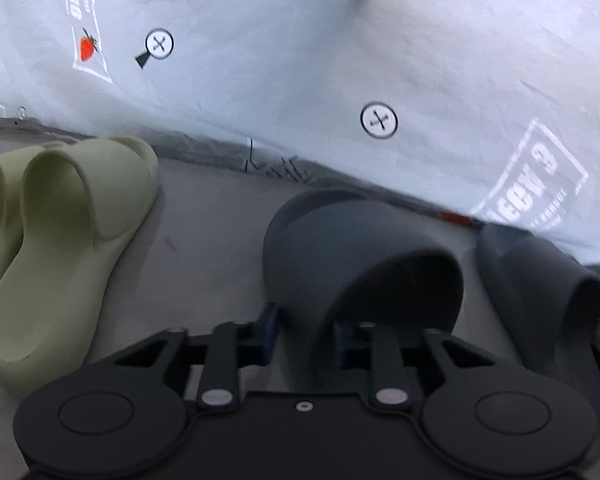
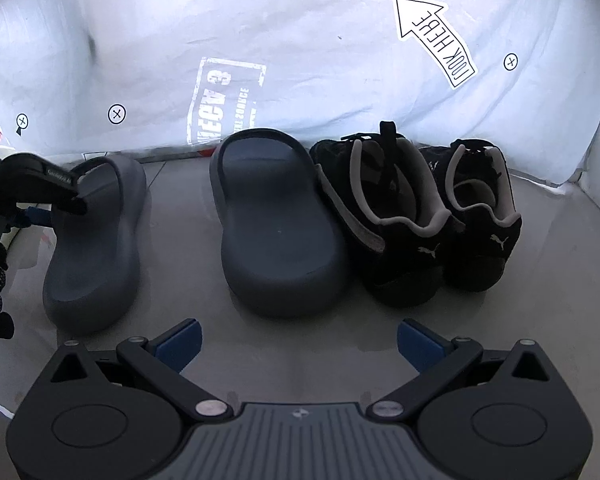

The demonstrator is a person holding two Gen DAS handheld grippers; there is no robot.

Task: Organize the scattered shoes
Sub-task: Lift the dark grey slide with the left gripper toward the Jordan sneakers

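Left gripper (image 1: 306, 330) clamped on grey slide's (image 1: 352, 248) strap; right gripper (image 2: 300, 344) wide open, empty, w/ 2nd grey slide (image 2: 276, 224) ahead.

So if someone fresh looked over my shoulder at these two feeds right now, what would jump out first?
Probably the left gripper clamped on the strap of a dark grey slide, which stands apart from its mate. Next, the tidy row against the pale printed sheet: that mate beside the black sneakers, with a green pair of slides at the far left. The right gripper hangs open and empty over bare floor.
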